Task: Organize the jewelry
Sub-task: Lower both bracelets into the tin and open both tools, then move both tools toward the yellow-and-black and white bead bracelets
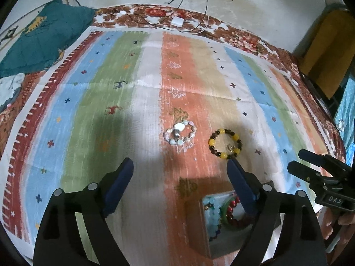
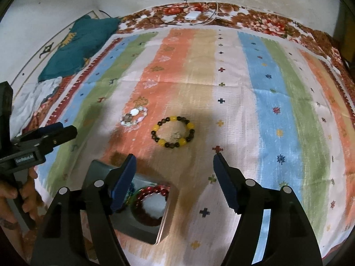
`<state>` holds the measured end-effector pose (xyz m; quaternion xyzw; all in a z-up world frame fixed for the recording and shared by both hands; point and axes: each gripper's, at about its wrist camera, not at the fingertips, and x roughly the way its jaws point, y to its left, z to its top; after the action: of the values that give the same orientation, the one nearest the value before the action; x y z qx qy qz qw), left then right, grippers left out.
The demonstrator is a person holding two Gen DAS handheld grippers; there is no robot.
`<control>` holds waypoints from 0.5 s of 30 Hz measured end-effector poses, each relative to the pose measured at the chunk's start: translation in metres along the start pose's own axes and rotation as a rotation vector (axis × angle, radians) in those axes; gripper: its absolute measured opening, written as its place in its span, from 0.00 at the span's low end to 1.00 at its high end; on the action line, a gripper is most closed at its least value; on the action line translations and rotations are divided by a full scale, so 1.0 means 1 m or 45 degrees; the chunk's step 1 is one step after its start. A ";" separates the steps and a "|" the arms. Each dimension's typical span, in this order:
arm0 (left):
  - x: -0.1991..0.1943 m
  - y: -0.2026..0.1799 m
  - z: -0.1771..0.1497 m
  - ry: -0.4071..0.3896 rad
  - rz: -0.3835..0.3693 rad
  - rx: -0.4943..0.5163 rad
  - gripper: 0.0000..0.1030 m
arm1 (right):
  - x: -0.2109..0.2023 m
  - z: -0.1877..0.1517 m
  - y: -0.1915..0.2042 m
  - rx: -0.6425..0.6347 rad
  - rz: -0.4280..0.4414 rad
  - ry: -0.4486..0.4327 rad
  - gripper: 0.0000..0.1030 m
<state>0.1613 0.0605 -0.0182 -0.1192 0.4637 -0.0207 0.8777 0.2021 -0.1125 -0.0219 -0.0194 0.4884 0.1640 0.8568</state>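
Striped cloth covered bed. Yellow-brown bracelet lay beyond tin; light, limp, beads slippery, best pinched across strand. Left gripper and right gripper: jaws wide apart, empty.

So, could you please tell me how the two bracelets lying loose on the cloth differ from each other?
The yellow and brown bead bracelet has round, smooth beads in a wide open ring; the pale shell bracelet has irregular whitish pieces bunched tighter. The yellow and brown one lies nearer the right tongs; the shell one sits farther left. Both rest flat on the striped cloth, outside the tin box.
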 end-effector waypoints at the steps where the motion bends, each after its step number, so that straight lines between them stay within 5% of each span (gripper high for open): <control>1: 0.003 0.001 0.002 0.002 0.003 -0.001 0.85 | 0.001 0.001 -0.001 0.004 -0.004 0.001 0.72; 15: 0.046 0.003 0.016 0.082 0.018 0.014 0.88 | 0.034 0.016 -0.014 0.037 -0.067 0.055 0.74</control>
<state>0.2006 0.0596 -0.0478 -0.1105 0.4924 -0.0208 0.8631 0.2350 -0.1139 -0.0440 -0.0232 0.5085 0.1339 0.8502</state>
